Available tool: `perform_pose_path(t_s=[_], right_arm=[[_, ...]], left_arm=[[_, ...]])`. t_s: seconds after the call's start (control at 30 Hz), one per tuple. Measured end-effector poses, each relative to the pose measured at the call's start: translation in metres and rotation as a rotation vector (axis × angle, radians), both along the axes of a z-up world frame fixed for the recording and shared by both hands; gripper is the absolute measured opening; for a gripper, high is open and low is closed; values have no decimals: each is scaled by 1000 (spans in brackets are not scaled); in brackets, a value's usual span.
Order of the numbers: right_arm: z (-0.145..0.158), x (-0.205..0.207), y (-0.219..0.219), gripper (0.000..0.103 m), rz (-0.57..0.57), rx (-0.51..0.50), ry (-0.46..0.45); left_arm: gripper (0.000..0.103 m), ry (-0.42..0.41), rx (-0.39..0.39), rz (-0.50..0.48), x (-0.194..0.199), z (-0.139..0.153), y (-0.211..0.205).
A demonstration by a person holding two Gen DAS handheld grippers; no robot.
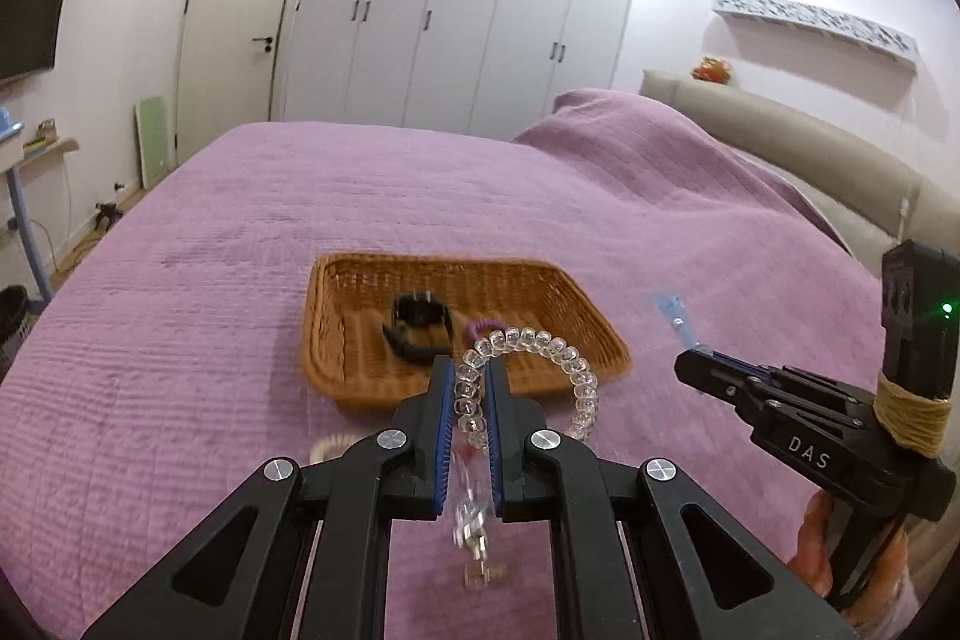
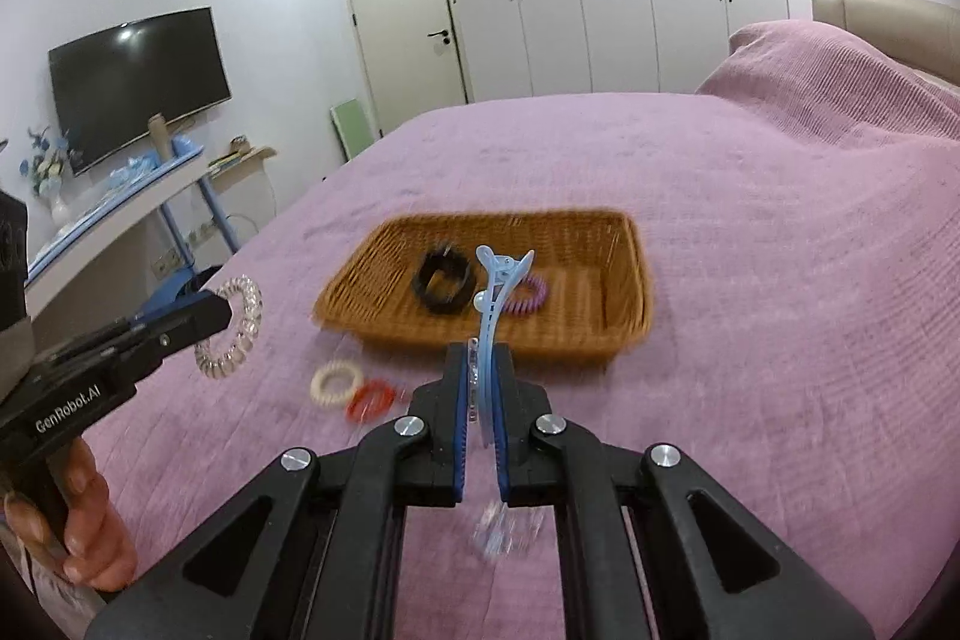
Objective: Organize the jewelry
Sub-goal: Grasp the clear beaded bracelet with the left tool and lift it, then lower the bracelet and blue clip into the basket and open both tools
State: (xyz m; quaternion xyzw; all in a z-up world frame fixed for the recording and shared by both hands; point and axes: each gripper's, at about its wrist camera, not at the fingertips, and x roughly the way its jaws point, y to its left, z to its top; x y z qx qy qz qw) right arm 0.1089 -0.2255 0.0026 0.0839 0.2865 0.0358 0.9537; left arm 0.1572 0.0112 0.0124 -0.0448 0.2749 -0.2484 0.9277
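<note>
You have a tan woven basket (image 2: 606, 274) on a mauve ribbed bedspread (image 2: 780, 250). Inside: black clip (image 2: 443, 280), purple coil (image 2: 531, 297). Outside: clear coil (image 1: 528, 370), pale-blue clip (image 2: 491, 304), cream coil (image 2: 336, 382), red coil (image 2: 371, 398).

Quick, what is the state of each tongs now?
Left tongs: closed, holding the clear coil bracelet.
Right tongs: closed, holding the blue hair clip.

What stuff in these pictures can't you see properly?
- Shiny clear thing on the bedspread, right wrist view: blurred and partly behind the right gripper fingers.
- Cream hair tie, left wrist view: mostly hidden by the left gripper.
- Black item in the basket: too blurred to identify.
</note>
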Motion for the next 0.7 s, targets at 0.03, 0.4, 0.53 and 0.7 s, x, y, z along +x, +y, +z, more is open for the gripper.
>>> perform_pose_path(t_s=[0.03,0.4,0.53,0.7], right_arm=[[2,10,-3,9,-5,2,0],[-13,135,-30,9,-21,23,71],[-36,172,-37,9,-12,42,126],[-66,211,-37,9,8,82,225]], left_arm=[[10,5,-5,7,13,1,-2],[10,84,-10,72,142,-24,-34],[10,137,25,86,174,-49,-48],[10,167,99,92,188,-81,-58]])
